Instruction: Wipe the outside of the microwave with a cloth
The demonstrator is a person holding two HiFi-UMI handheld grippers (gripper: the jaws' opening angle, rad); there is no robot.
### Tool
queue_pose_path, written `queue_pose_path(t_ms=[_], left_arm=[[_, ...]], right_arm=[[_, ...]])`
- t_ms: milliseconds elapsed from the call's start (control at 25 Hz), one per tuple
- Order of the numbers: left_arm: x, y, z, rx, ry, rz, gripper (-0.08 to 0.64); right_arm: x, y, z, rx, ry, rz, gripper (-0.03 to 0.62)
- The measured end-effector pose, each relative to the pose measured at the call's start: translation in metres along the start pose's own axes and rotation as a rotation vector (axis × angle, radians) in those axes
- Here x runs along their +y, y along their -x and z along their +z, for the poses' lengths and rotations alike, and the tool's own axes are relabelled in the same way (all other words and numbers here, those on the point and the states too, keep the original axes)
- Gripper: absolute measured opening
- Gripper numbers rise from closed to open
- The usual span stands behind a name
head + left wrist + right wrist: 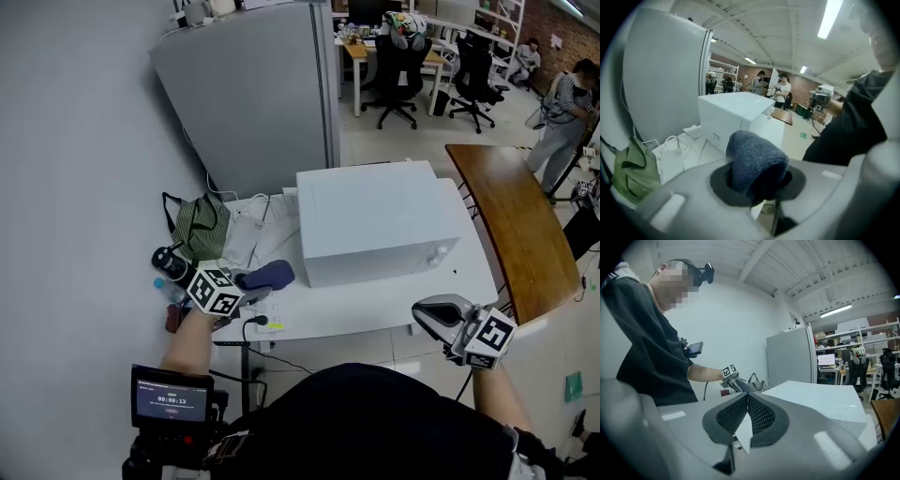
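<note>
Dark clothing on the person's torso fills the bottom of the head view, with a small screen device at its left. Beyond it, the biggest thing is a tall grey refrigerator standing against the wall at the back left; to the right, a brown wooden table runs just beside the right end of a white table; on that white table sits the white microwave, its top bare and its back left corner near the refrigerator; left of the microwave lie a white paper bag and a green striped bag, the 2 side by side.

The left gripper hovers over the white table's front left part, its 2 jaws pinching a dark blue cloth; the left gripper view shows the cloth bunched into a rounded lump standing up out of the jaws; the cloth sits just beside the microwave's front left corner, apart from it. The right gripper hangs off the white table's front right corner, over the floor tiles, well apart from the left one; in the right gripper view its 2 meshed pads are pressed together with nothing between them; each gripper view takes in the microwave.
</note>
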State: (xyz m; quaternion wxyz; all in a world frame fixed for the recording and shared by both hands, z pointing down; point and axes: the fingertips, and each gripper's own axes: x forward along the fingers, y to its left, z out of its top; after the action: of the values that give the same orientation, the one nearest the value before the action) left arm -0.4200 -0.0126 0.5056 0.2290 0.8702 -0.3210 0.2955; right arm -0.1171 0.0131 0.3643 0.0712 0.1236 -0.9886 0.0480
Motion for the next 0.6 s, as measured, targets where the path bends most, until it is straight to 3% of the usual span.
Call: queue_pose_path(t_ms=[120,200,360,480,600], left_arm=[[-0.037,-0.029,0.033,-0.032,-0.073,-0.028,0.075],[-0.064,-0.061,0.067,-0.023,-0.185,-0.011,0.075],[-0.127,-0.158,0.148,0.019,-0.524,0.029,0.075],[-0.174,-0.245,0.203,0.071,-0.75,0.045,0.075],[-0.194,-0.324,0.238,0.13,-0.998,0.145,0.075]], right_arm=[[-0.007,0.005,0.01,-0.025,-0.008,0.011,0.007],[-0.014,0.018,0.003,-0.003,0.01,0.019,0.006],[-0.04,0.078,-0.023,0.025,0.017,-0.009,0.006],[-0.072,0.143,-0.04,0.012,-0.001,-0.105,0.006],[-0.094,0.21,-0.055,0.005,-0.039,-0.207,0.006]])
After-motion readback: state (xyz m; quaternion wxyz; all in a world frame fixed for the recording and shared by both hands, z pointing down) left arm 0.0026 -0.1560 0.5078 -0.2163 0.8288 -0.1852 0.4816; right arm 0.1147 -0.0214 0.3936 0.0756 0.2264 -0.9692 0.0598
